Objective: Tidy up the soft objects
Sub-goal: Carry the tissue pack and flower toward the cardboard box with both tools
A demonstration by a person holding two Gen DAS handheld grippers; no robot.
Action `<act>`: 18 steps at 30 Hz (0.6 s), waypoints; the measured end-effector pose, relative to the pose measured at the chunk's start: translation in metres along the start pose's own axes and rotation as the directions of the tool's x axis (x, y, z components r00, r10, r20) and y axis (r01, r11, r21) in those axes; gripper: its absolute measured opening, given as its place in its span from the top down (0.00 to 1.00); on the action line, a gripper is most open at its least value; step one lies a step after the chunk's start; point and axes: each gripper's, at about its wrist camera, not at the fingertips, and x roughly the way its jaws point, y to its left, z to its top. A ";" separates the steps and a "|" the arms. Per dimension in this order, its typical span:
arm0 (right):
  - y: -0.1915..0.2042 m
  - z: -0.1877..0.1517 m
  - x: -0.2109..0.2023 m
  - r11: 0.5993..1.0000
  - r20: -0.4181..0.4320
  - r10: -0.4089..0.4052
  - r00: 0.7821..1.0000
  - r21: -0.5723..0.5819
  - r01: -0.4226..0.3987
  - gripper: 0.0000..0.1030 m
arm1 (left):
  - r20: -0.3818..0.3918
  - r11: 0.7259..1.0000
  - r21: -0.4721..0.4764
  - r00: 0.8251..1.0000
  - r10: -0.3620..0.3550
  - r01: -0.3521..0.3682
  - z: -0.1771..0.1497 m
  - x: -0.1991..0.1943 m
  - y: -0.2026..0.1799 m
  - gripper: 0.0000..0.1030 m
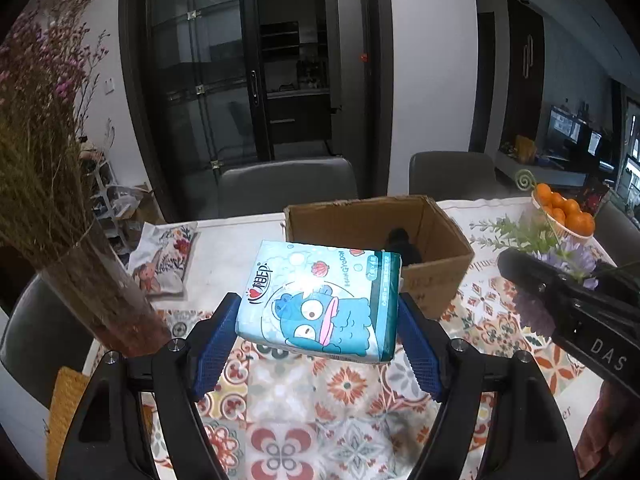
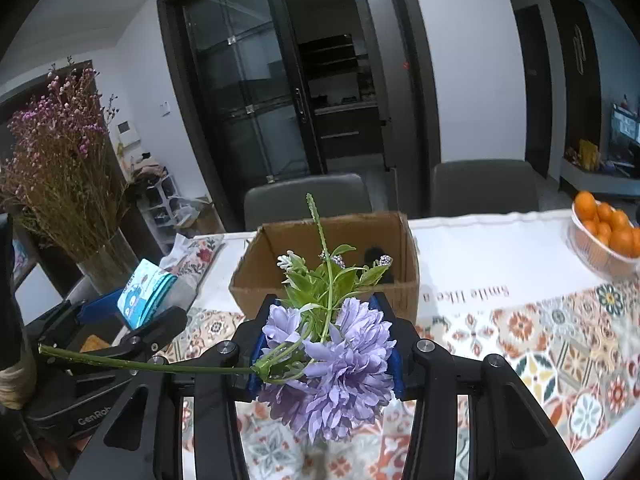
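Tissue pack [image 1: 320,300] face, flower [image 2: 340,360] stem

— What have we got in the left gripper [image 1: 318,322]?
— A blue tissue pack [image 1: 320,304], clamped between our blue pads, lifted above the patterned tablecloth [image 1: 356,396].
— And beyond it?
— The cardboard box [image 1: 436,276] near the table's far edge, something dark inside.

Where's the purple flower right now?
The purple flower is clamped in the right claw, held above the patterned tablecloth just in front of the cardboard box, its stem sticking out toward the left claw.
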 end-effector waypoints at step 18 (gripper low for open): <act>0.007 0.071 0.083 0.979 -0.159 -0.040 0.987 -0.203 0.007 0.54 | -0.082 1.000 0.023 0.996 -0.017 0.019 0.054 0.077 0.011 0.26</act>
